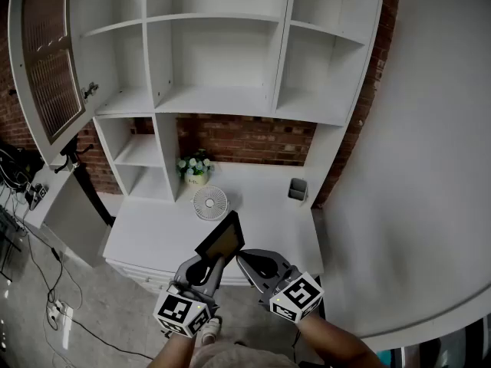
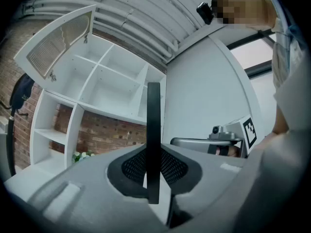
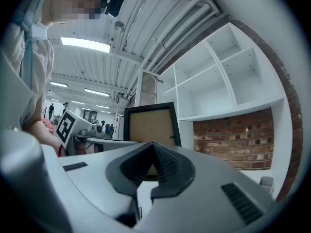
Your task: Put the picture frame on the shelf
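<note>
My left gripper (image 1: 212,262) has its jaws clamped on the one black-rimmed picture frame (image 1: 222,238), above the white tabletop's (image 1: 153,228) front edge. My right gripper's (image 1: 244,258) jaws are closed and empty. Further back stand one round white fan (image 1: 209,202), one small flower pot (image 1: 196,169) and one grey cup (image 1: 298,189).

The black picture frame (image 1: 222,240) is showing a matt brown board. The white shelf (image 1: 219,98) is looking smooth and painted.
</note>
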The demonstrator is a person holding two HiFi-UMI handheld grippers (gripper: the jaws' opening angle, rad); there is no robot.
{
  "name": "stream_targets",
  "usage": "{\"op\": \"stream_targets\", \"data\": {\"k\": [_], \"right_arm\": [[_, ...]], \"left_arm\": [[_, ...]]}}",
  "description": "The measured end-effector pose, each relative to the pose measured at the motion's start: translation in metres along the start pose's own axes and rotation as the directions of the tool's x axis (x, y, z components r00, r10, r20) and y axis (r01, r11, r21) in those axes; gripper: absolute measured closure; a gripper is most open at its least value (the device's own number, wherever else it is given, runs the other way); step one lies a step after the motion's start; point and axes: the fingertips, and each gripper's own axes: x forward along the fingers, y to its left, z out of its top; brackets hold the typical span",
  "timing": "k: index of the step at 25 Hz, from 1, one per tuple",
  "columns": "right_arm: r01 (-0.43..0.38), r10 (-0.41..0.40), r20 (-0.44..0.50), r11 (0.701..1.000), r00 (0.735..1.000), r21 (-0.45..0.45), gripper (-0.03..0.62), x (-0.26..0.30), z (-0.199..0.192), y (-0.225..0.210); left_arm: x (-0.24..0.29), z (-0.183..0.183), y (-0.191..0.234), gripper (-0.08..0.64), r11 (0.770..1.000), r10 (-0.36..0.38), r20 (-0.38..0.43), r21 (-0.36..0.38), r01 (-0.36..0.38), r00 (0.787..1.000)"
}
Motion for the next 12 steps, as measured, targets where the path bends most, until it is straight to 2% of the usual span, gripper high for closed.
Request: {"op": "stream_targets", "data": {"k": [12], "right_arm": [[-0.006, 0.006, -0.009, 1.0, 1.0, -0.007, 0.578, 0.0005, 0.0009, -0.0055]], "left_arm": [[-0.0001, 0.0022, 0.0061, 0.509, 1.0, 0.013, 0.003, 0.0, -0.013, 1.0]]}}
